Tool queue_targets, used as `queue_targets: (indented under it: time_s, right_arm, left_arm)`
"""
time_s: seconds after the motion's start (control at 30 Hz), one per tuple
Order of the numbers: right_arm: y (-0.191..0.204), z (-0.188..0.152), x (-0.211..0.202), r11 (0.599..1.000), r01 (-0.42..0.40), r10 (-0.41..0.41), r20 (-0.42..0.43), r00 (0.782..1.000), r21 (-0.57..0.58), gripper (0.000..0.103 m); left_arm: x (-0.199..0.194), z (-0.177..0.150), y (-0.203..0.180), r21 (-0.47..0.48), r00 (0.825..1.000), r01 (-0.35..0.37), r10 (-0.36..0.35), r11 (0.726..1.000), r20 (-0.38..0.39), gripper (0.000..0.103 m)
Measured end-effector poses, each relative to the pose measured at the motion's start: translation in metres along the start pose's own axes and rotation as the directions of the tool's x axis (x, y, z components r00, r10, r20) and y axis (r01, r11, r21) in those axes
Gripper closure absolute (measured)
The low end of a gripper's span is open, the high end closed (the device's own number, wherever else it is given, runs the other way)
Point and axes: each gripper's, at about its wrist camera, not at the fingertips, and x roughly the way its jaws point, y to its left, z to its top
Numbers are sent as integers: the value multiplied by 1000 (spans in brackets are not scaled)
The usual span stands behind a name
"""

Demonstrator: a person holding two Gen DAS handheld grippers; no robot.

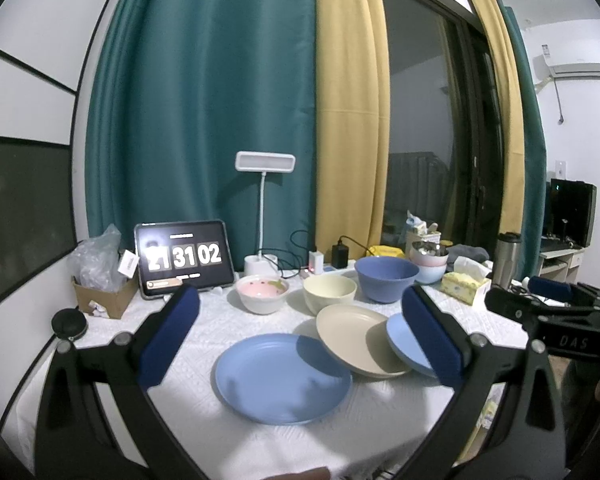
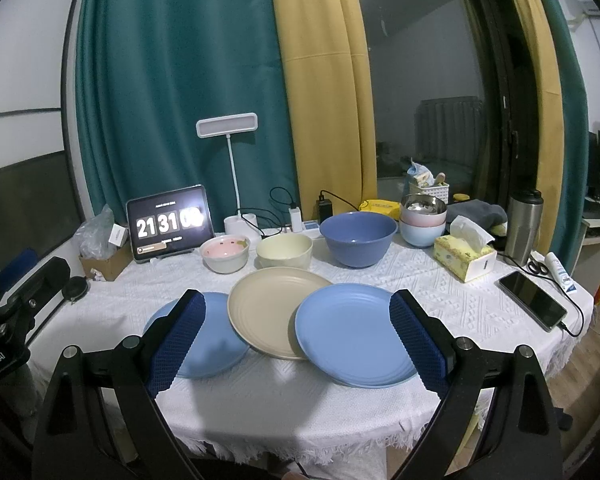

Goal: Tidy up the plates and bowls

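Both tools [image 1: 300,336] [image 2: 298,338] agape over plates [image 2: 280,312]

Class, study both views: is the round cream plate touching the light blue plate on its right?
Touching. In the right wrist view, the light blue plate overlaps the round cream plate, its rim lying on the cream rim with no cloth between them.

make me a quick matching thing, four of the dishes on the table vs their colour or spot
Things:
1. biggest bowl
2. middle plate
3. strawberry bowl
4. steel bowl

Descriptions:
a. cream, its edges resting on both blue plates
b. pink inside, nearest the tablet clock
c. dark blue, back row
d. stacked on top of a pink and a pale blue bowl

Pairs: 1-c, 2-a, 3-b, 4-d
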Motion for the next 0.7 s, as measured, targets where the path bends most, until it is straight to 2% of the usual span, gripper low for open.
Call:
queue_targets:
  time_s: [0.7]
  right_arm:
    - [3, 2, -1, 1000, 0, 0, -1, 1000, -3, 7]
  left_arm:
    - [0, 0, 0, 3, 1000, 1, -1, 1000, 0, 1]
